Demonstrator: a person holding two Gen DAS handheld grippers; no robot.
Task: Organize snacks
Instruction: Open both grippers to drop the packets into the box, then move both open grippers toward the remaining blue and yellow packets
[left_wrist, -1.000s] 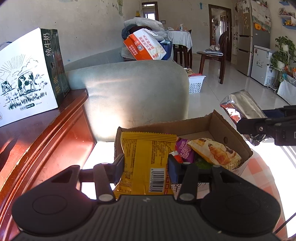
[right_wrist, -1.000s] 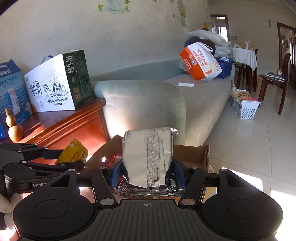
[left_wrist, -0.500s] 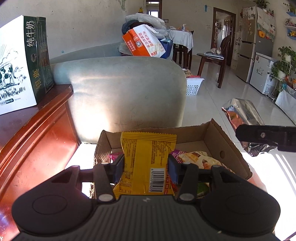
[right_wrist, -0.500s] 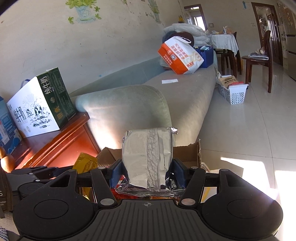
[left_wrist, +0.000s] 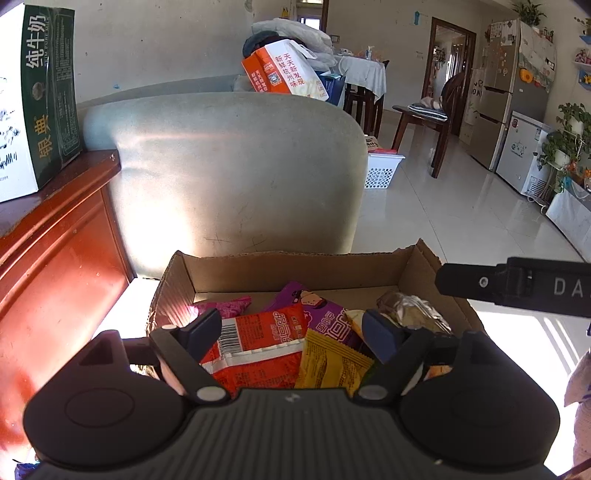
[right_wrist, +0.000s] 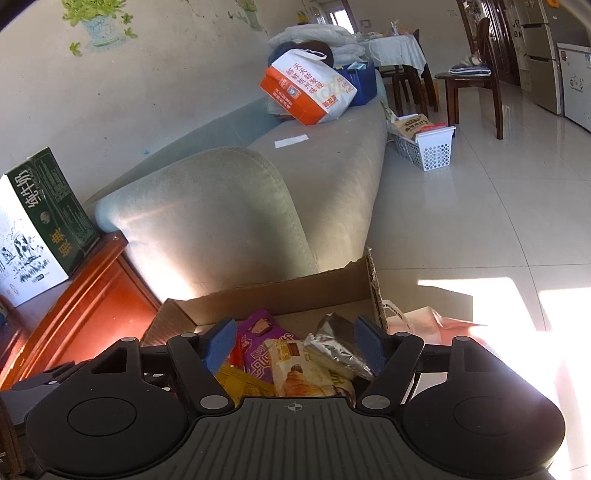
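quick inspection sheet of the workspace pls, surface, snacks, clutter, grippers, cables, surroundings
surface: cardboard box open on top, beside a red wooden cabinet.
job's things: red packet, yellow packet, purple packet and silver foil packet all lie in the box.
clutter: milk carton on the cabinet; orange-and-white bag on the sofa.
grippers: left gripper and right gripper above the box, jaws open, holding nothing.
cables: nothing seen.
surroundings: white basket on the tiled floor, chair, fridge.
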